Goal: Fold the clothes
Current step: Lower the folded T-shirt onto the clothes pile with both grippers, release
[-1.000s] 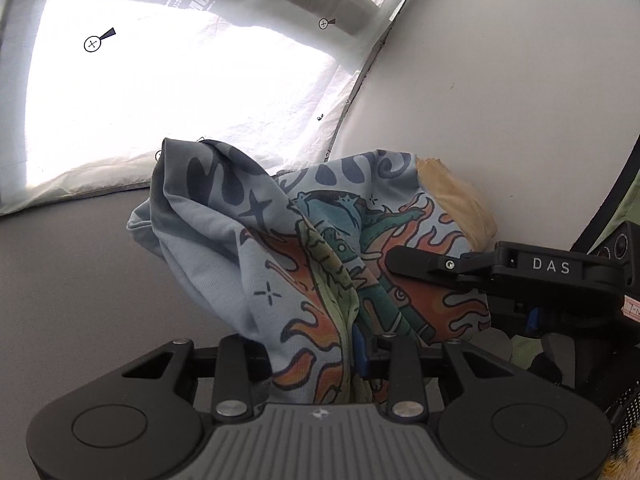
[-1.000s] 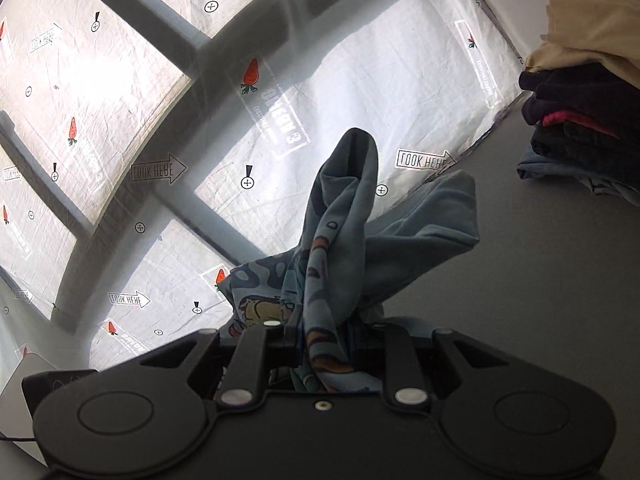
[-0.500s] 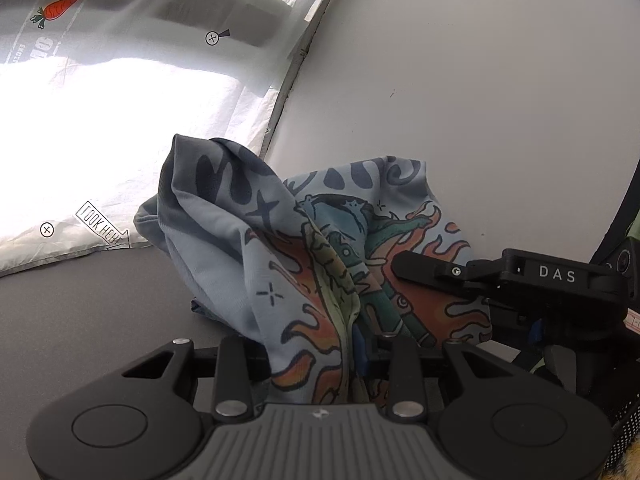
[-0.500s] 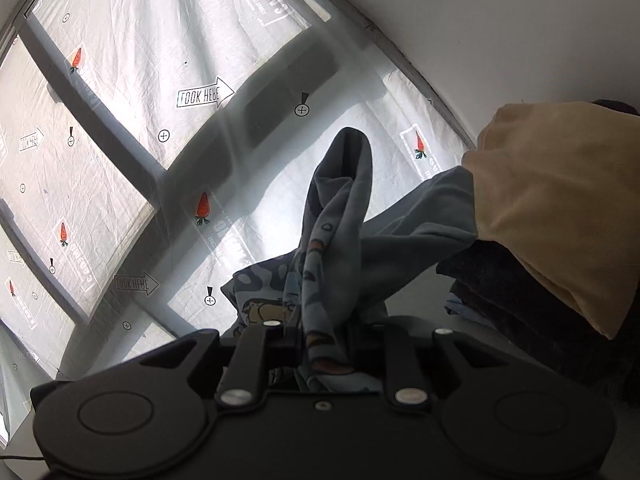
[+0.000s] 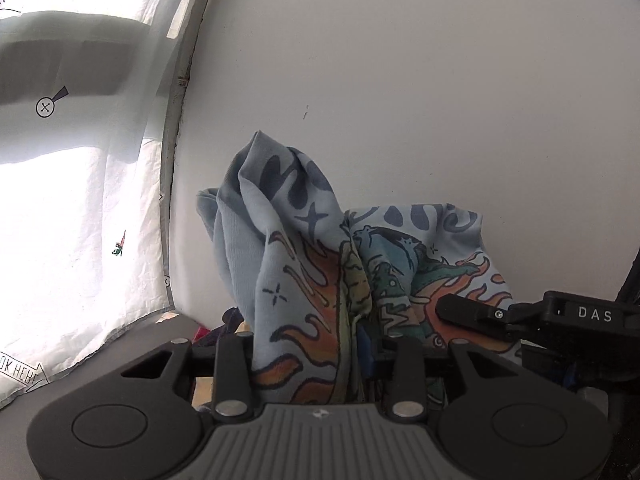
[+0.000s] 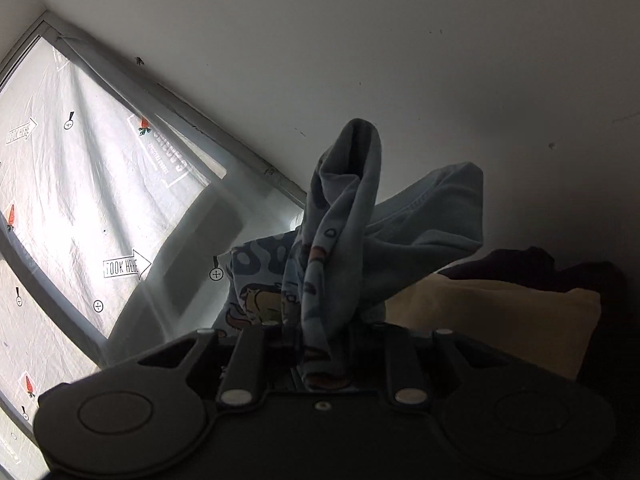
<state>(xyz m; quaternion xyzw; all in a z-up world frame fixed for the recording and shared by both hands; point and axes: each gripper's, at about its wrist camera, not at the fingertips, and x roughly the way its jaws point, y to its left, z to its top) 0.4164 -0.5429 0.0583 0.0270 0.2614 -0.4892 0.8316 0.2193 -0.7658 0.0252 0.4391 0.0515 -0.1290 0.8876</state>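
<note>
Both grippers, left [image 5: 316, 356] and right [image 6: 320, 356], are pinching the bunched blue printed shirt [image 5: 320, 264] tight; it is rising ahead of them, seemingly above a yellow garment [image 6: 500, 320].

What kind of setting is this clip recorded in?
Probably an indoor room set up for recording: a plain white wall, a window covered with printed film, and a pile of clothes beside the held blue T-shirt.

Left claw [image 5: 320, 344] and right claw [image 6: 324, 344] both seemingly clamped, raised.
</note>
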